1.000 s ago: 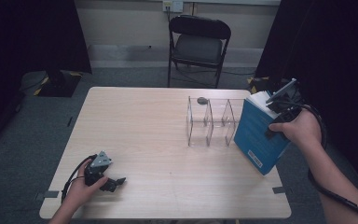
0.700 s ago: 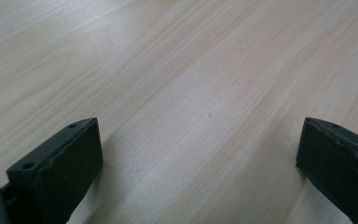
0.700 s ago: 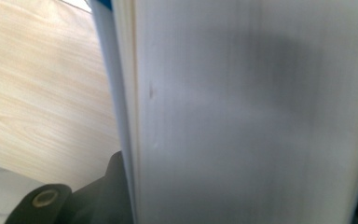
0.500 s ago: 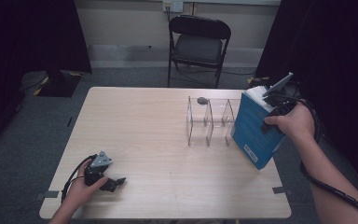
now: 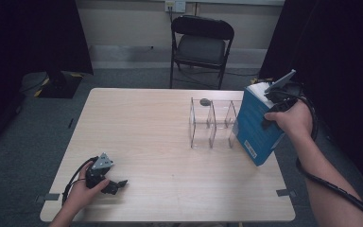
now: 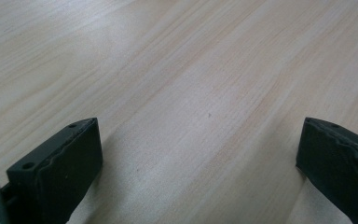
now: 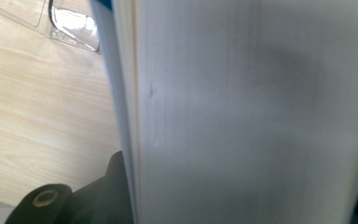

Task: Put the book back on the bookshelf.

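Note:
A thick blue book (image 5: 255, 127) hangs tilted over the table's right edge, just right of a clear acrylic rack (image 5: 212, 123). My right gripper (image 5: 270, 101) is shut on the book's upper end, with a hand around the gripper. In the right gripper view the book's white page edge (image 7: 251, 116) and blue cover (image 7: 103, 56) stand between the jaws, with a corner of the rack (image 7: 72, 23) beyond. My left gripper (image 5: 117, 186) rests on the table near the front left, held by a hand. It is open, with bare wood (image 6: 191, 70) between its jaws.
A small dark round object (image 5: 204, 101) lies behind the rack. A black folding chair (image 5: 201, 42) stands beyond the far edge of the light wooden table (image 5: 142, 123). Dark curtains hang on both sides, and a cable (image 5: 333, 189) trails along the right forearm.
The right hand has carried the book slightly left toward the rack. The left gripper has stayed where it was.

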